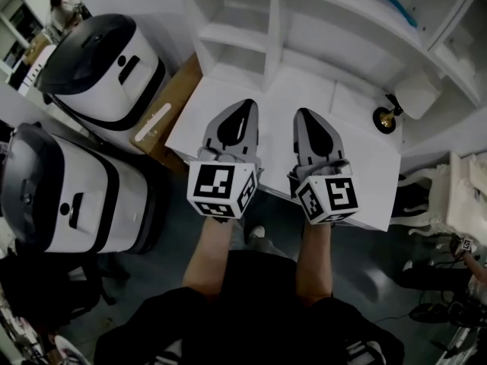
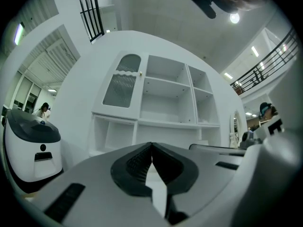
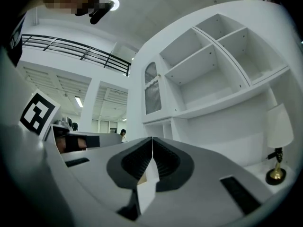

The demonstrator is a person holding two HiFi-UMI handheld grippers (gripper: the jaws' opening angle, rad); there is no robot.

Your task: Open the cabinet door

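Left gripper point(image 1: 243, 106) and right gripper point(image 1: 304, 114) are held level, side by side on outstretched forearms point(image 1: 209, 253), jaws closed on nothing; the cabinet door point(image 2: 122, 82) is seen ahead, up-left.

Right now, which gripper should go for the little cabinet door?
Probably left. The glass door with its gold knob is at the left end of the cabinet, the side the left gripper is on. The right gripper sees that door slantwise. Both are shut, empty, not touching it.
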